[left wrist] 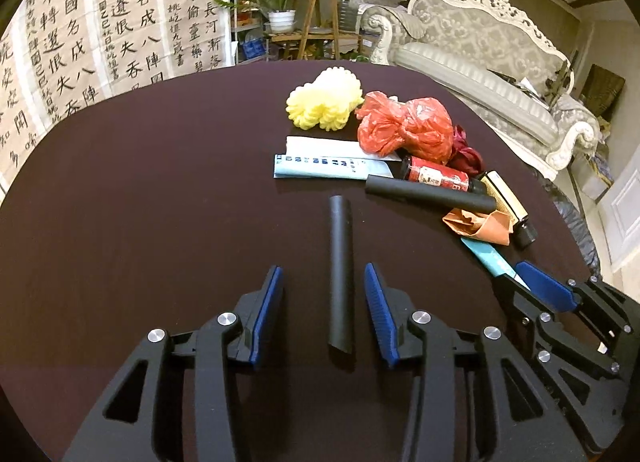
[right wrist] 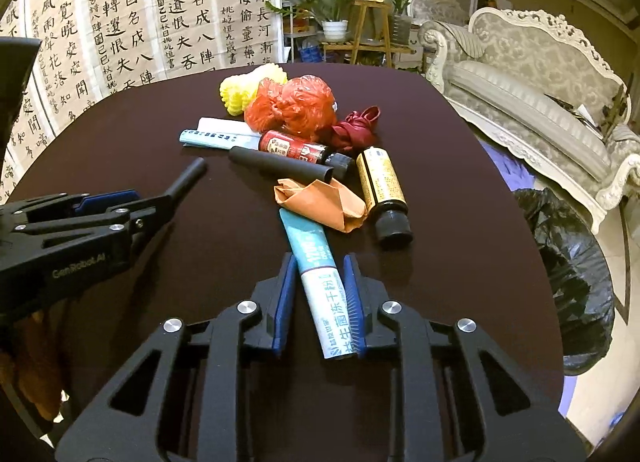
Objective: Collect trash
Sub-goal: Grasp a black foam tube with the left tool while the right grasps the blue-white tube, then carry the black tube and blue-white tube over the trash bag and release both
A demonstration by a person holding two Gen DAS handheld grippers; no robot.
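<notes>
In your left wrist view, your left gripper (left wrist: 324, 314) stood released, its blue pads clear of the black tube (left wrist: 341, 274) lying between them on the dark table (left wrist: 140, 222). In your right wrist view, your right gripper (right wrist: 320, 302) was clenched on the teal-and-white sachet (right wrist: 322, 282), near the trash pile.

Trash heap on dark round table (left wrist: 160, 222): yellow foam fruit net (left wrist: 324, 100) far, crumpled red plastic bag (left wrist: 404, 126) beside it, maroon cloth wad (right wrist: 356, 130), two dark label bottles lying flat (right wrist: 384, 190), black tube (left wrist: 430, 196), orange paper wad (right wrist: 320, 202), teal-white sachet (right wrist: 324, 294) near; separate black tube (left wrist: 341, 278) lying flat, left.
</notes>
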